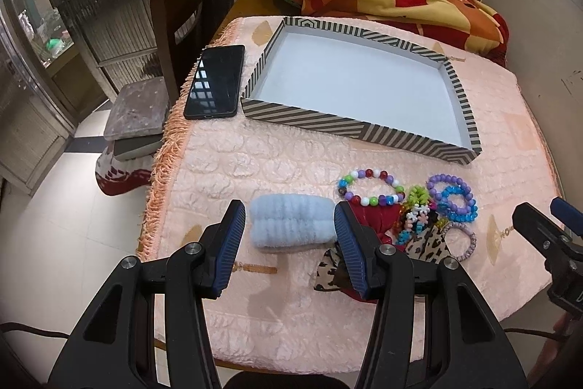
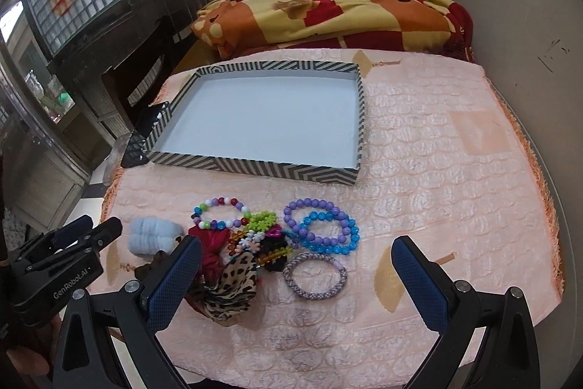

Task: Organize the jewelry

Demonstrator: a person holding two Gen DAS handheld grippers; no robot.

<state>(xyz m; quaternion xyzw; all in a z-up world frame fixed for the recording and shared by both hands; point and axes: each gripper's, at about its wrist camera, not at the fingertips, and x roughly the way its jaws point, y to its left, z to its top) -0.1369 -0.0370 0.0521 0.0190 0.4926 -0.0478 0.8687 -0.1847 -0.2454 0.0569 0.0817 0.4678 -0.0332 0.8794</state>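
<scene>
On the left edge of the desk [image 1: 291, 148], under its pink quilted cover, a black phone [image 1: 215, 81] lies flat, its long side running away from the viewer, just beside the left wall of the striped tray [image 1: 302, 117]. The tray sits toward the far side of the desk with nothing inside it, its long axis running left to right.

The left hand-held gripper [image 1: 288, 236] hangs over the near left part of the desk with its jaws wide and nothing between the pads. A fluffy light-blue scrunchie [image 1: 293, 219] lies on the cover just beyond it, seen in the gap between its fingers, its long axis across the gap.

To the right comes the jewelry pile: a red scrunchie [image 2: 209, 243] and a leopard-print scrunchie [image 2: 233, 290] at the near left of it, a multicoloured bead bracelet [image 2: 220, 214] on the far side nearest the tray, and a tangle of small flower-bead pieces [image 2: 260, 232] in the middle. Further right, a purple bead bracelet [image 2: 315, 221] and a blue bead bracelet [image 2: 328, 234] overlap, and a grey braided bangle [image 2: 315, 276] lies flat just in front of them.

The right hand-held gripper [image 2: 297, 279] hovers above this right part of the pile, jaws spread wide and holding nothing; the bangle shows between its fingers.
</scene>
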